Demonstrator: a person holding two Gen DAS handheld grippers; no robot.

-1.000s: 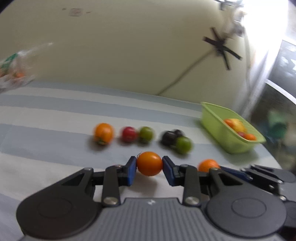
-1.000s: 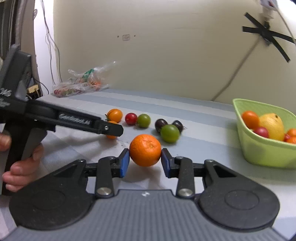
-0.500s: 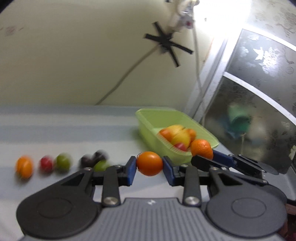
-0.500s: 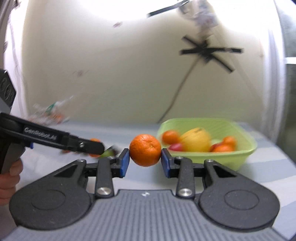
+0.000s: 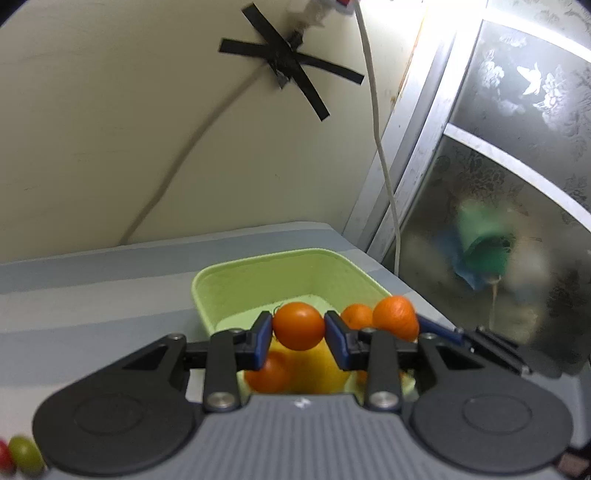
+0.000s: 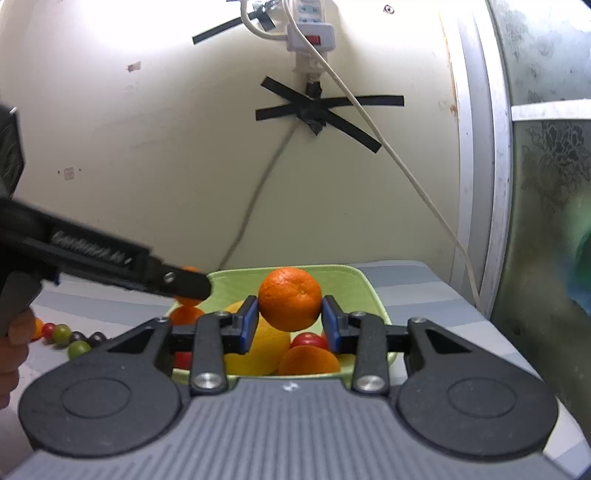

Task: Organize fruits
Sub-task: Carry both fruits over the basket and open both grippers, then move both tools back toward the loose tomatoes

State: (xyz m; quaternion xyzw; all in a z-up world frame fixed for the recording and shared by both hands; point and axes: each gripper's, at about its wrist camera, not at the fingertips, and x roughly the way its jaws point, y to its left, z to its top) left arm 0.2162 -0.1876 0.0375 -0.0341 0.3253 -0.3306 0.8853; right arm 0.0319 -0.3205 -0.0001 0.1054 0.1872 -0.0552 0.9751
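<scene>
On the far left of the striped counter, loose fruit lies in a short row: a red one, a green one, two dark ones and another green one nearest the camera. In the left wrist view only a red fruit and a green one show, at the bottom left corner.

The left tool pinches a smooth orange tomato between its blue pads, held above the green tub. In the right wrist view, this tool reaches in from the left, its tip over the tub's left rim, the tomato mostly hidden behind the finger.

The tub stands on the counter by the wall, near the right edge. Inside lie a yellow fruit, oranges and a small red fruit.

The right tool grips a dimpled orange between its pads, over the middle of the tub. From the left wrist view this orange sits just right of the tomato, above the tub's right side.

On the wall behind, black tape crosses over a cable hanging from a power strip.
</scene>
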